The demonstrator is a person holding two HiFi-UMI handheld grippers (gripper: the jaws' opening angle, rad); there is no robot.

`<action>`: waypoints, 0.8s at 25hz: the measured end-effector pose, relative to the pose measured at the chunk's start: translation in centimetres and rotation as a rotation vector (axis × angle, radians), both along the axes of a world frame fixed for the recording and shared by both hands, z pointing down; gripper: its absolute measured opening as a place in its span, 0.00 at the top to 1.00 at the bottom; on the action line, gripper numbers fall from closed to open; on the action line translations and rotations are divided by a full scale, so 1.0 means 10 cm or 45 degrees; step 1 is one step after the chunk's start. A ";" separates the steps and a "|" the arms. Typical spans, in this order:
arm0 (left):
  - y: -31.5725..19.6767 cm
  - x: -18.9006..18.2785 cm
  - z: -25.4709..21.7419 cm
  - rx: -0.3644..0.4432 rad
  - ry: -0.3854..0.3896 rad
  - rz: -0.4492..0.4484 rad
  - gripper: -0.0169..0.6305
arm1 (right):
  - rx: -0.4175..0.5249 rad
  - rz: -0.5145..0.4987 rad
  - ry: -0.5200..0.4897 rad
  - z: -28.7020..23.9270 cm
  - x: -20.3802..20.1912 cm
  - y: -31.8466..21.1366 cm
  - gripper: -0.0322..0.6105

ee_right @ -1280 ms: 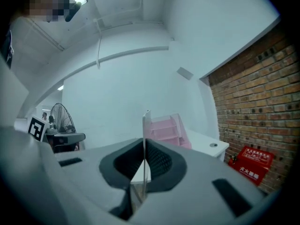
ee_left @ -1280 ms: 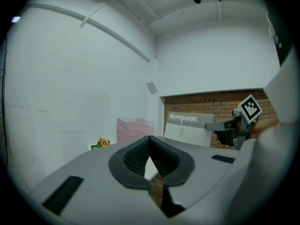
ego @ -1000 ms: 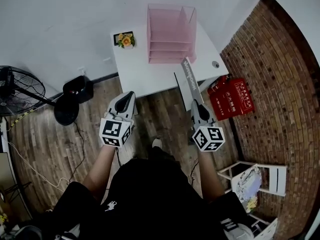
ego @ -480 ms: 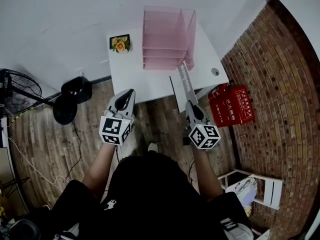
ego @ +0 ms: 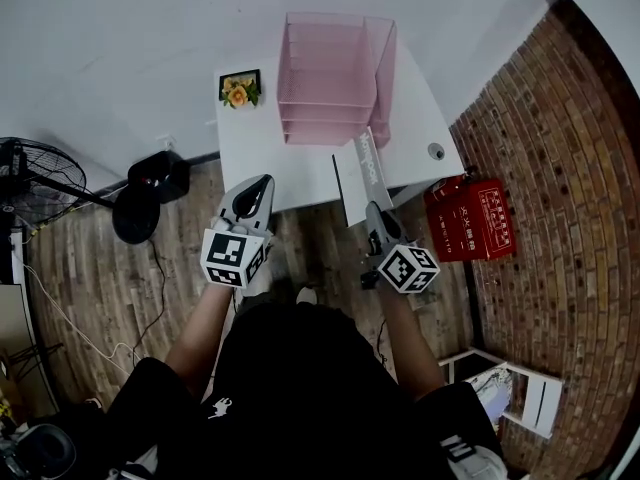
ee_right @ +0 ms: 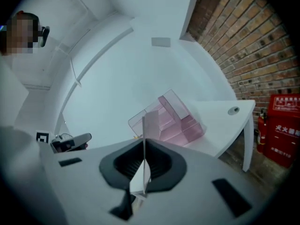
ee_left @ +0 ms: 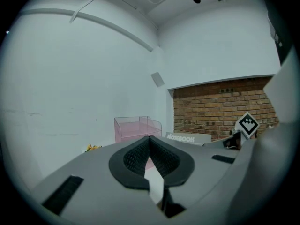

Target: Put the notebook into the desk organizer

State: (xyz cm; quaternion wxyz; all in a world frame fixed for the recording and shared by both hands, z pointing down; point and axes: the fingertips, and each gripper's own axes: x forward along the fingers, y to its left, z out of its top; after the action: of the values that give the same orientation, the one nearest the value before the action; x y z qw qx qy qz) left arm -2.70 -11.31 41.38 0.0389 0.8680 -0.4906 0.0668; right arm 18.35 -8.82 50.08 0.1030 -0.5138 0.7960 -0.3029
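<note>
Seen from above, a person [ego: 290, 388] in dark clothes stands on a wooden floor [ego: 100, 268] at the near edge of a white bench [ego: 270, 158], with one tool in each hand.

The right hand-held gripper [ego: 372, 216] is clamped on the near end of a thin grey notebook [ego: 362, 171]. In the right gripper view the notebook shows edge-on, pinched between the two dark pads. It is held on edge, with the word "NOTEBOOK" printed along its top side. From the jaws it reaches away from the person, over the near right part of the bench. Its far end comes close to the near right corner of the desk organizer [ego: 335, 73]. The notebook is not inside the organizer, and the views do not show whether the two touch.

The desk organizer is a clear pink plastic rack with stepped shelves. It stands at the far middle of the bench, against a white wall.

The left hand-held gripper [ego: 263, 184] is held to the left of the notebook, just short of the near edge of the bench. Its jaws are closed tip to tip and it carries nothing.

A small framed flower picture [ego: 239, 89] stands on the far left of the bench. To the right is a brick wall [ego: 570, 198], with a red box [ego: 468, 220] on the floor beside it. A black fan [ego: 20, 178] stands at the far left.
</note>
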 end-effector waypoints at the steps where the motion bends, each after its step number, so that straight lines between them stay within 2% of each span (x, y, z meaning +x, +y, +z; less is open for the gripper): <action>1: -0.02 0.01 0.00 -0.001 -0.005 -0.003 0.97 | -0.007 -0.003 -0.025 0.02 0.00 -0.02 0.93; 15: -0.10 0.11 0.00 0.005 -0.049 -0.007 0.97 | -0.052 -0.078 -0.144 0.27 -0.17 -0.03 0.93; 20: -0.13 0.11 0.02 0.002 -0.058 0.004 0.97 | -0.053 -0.090 -0.223 0.28 -0.24 -0.05 0.93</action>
State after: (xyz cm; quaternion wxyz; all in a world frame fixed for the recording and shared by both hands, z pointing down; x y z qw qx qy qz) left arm -1.59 -12.60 41.56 0.0269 0.8669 -0.4902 0.0862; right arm 15.92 -9.32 52.90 0.1507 -0.4590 0.7952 -0.3664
